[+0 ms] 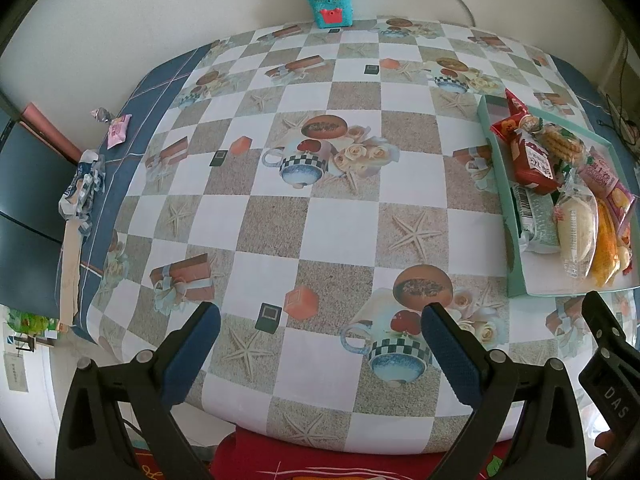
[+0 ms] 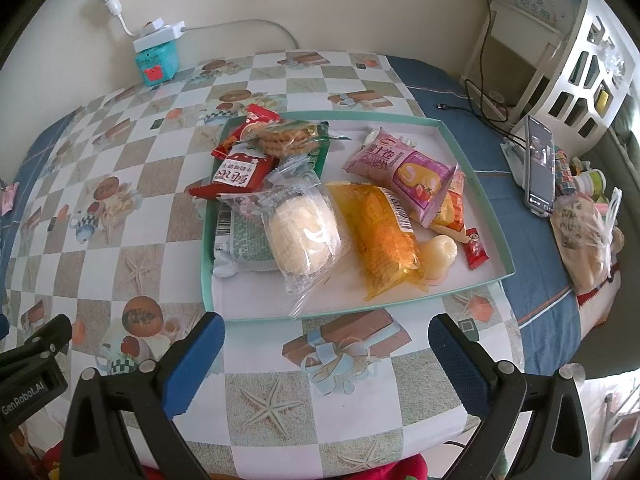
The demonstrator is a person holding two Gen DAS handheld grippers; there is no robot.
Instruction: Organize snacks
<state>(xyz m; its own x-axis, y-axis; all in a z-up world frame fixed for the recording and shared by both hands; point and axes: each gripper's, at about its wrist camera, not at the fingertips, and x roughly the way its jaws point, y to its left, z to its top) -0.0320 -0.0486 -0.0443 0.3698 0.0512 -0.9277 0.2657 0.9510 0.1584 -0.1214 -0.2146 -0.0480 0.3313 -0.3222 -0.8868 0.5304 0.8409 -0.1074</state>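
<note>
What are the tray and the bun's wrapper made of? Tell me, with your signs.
Tray: seemingly cardboard, matte; thin straight folded walls, teal outside, white inside, no shine.
Bun's wrapper: clear plastic film, glossy; the bun shows through, with glints and a crimped seal.

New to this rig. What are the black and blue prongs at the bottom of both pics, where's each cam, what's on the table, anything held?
No robot arm here: a person holds a two-finger gripper in each hand, with a fisheye camera on each looking forward along its fingers. The prongs are those fingers with blue pads.

The left wrist view shows the left gripper open over the checkered tablecloth, holding nothing. The right wrist view shows the right gripper, also open and empty, in front of a teal-rimmed tray.

In the tray lie wrapped snacks: a pink packet, an orange packet, a clear-wrapped pale bun and a red packet. A teal box stands by the wall.
</note>
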